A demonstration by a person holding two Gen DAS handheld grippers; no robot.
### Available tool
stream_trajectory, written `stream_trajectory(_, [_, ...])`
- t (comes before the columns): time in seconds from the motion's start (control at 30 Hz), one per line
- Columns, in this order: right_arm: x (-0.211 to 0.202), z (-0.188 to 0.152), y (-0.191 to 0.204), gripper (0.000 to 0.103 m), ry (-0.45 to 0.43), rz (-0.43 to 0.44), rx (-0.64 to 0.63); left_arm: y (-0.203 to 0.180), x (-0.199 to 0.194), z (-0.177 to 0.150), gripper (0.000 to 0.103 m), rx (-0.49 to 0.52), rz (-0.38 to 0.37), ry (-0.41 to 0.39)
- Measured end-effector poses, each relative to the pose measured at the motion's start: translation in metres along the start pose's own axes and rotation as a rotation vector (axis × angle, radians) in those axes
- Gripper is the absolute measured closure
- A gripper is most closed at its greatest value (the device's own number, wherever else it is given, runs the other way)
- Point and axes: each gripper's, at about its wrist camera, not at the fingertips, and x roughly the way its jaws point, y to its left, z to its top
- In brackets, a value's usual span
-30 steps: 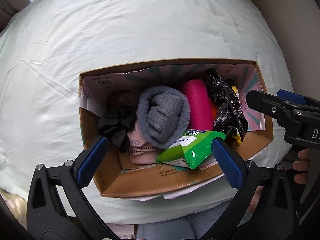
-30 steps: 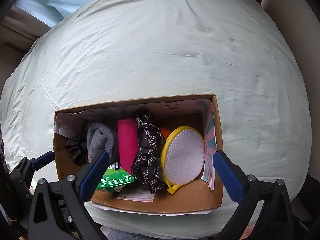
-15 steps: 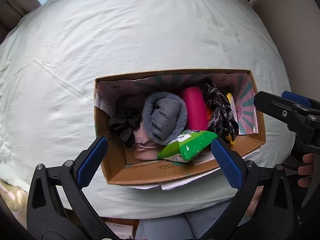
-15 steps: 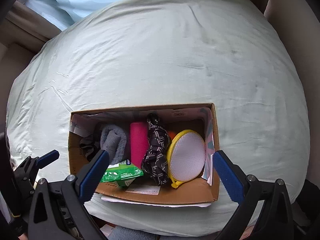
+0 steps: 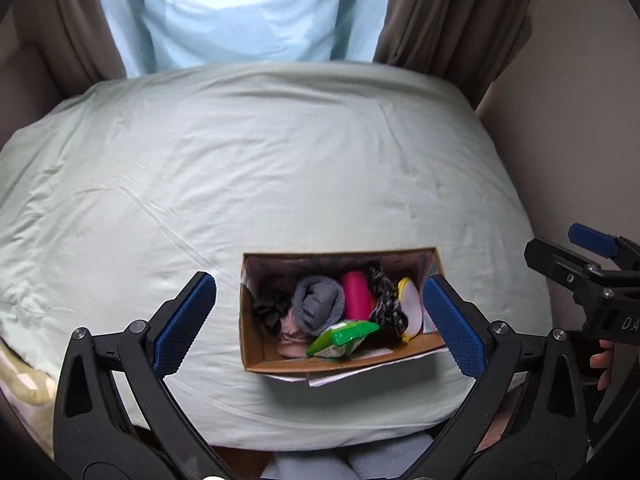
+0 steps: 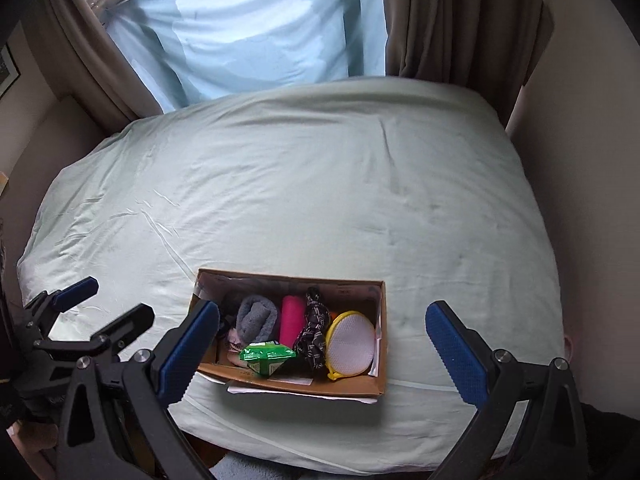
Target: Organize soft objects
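An open cardboard box (image 5: 256,354) (image 6: 360,386) sits near the front edge of a pale green bed. It holds a grey rolled sock (image 5: 318,304) (image 6: 256,320), a pink roll (image 5: 355,296) (image 6: 291,320), a black scrunchie (image 5: 267,312), a black patterned cloth (image 5: 384,300) (image 6: 313,330), a green wipes pack (image 5: 344,336) (image 6: 266,356) and a yellow-rimmed white mesh pad (image 6: 352,342) (image 5: 412,308). My left gripper (image 5: 320,320) is open and empty, well above and in front of the box. My right gripper (image 6: 322,350) is open and empty too, likewise held back from the box.
The bed (image 5: 260,168) (image 6: 320,184) fills the middle of both views. Brown curtains (image 6: 460,20) and a light blue sheet (image 6: 248,32) hang behind it. A beige wall (image 5: 580,120) stands on the right. The other gripper shows at each view's edge.
Both grippers have pulled up and back from the box, so it looks much smaller and the whole bed and curtains show. Both stay open and empty.
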Motion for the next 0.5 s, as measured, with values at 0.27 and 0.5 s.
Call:
stream_trajectory(0.27, [-0.085, 0.007, 0.005, 0.000, -0.201, -0.044, -0.034, -0.001, -0.096, 0.018, 0.000, -0.019, -0.004, -0.248])
stream_trajectory(0.5, [-0.138, 0.007, 0.006, 0.000, -0.357, -0.062, -0.015, -0.013, -0.157, 0.023, 0.000, 0.007, 0.026, -0.423])
